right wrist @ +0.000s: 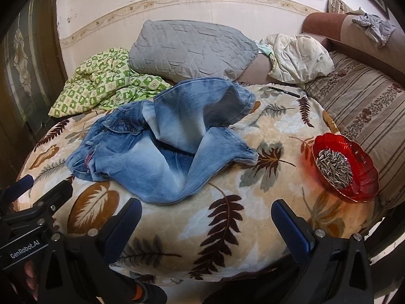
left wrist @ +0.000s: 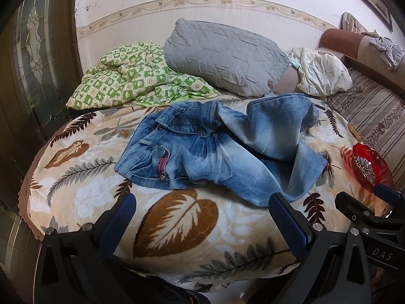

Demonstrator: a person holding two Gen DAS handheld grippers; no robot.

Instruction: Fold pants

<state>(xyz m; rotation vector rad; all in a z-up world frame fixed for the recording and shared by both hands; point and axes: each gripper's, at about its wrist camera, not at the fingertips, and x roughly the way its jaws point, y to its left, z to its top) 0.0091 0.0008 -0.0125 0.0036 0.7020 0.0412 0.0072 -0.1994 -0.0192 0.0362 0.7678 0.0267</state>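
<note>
A: Left gripper (left wrist: 202, 217)?
B: Jaws spread wide, nothing between them. It hangs over the near edge of the blanket (left wrist: 177, 228). Jeans (left wrist: 215, 149) lie ahead of it, apart from both fingers; nearest cloth is a leg hem just beyond the right-hand finger.

A: Jeans position?
B: Crumpled mid-blanket, unfolded. Waistband and pocket to the left, legs running right. Long axis roughly left–right, tilted a little toward the near right. One leg is doubled back over the other, its open hem up toward the pillow (left wrist: 225, 53).

A: Right gripper (right wrist: 206, 228)?
B: Also wide open and empty, low over the blanket's near edge. Jeans sit ahead and left of it, not touching.

A: Further right?
B: Red bowl (right wrist: 364, 172) with seeds (right wrist: 334, 168), on the blanket's right edge, apart from the jeans. A pen (right wrist: 284, 91) lies at the far edge.
</note>
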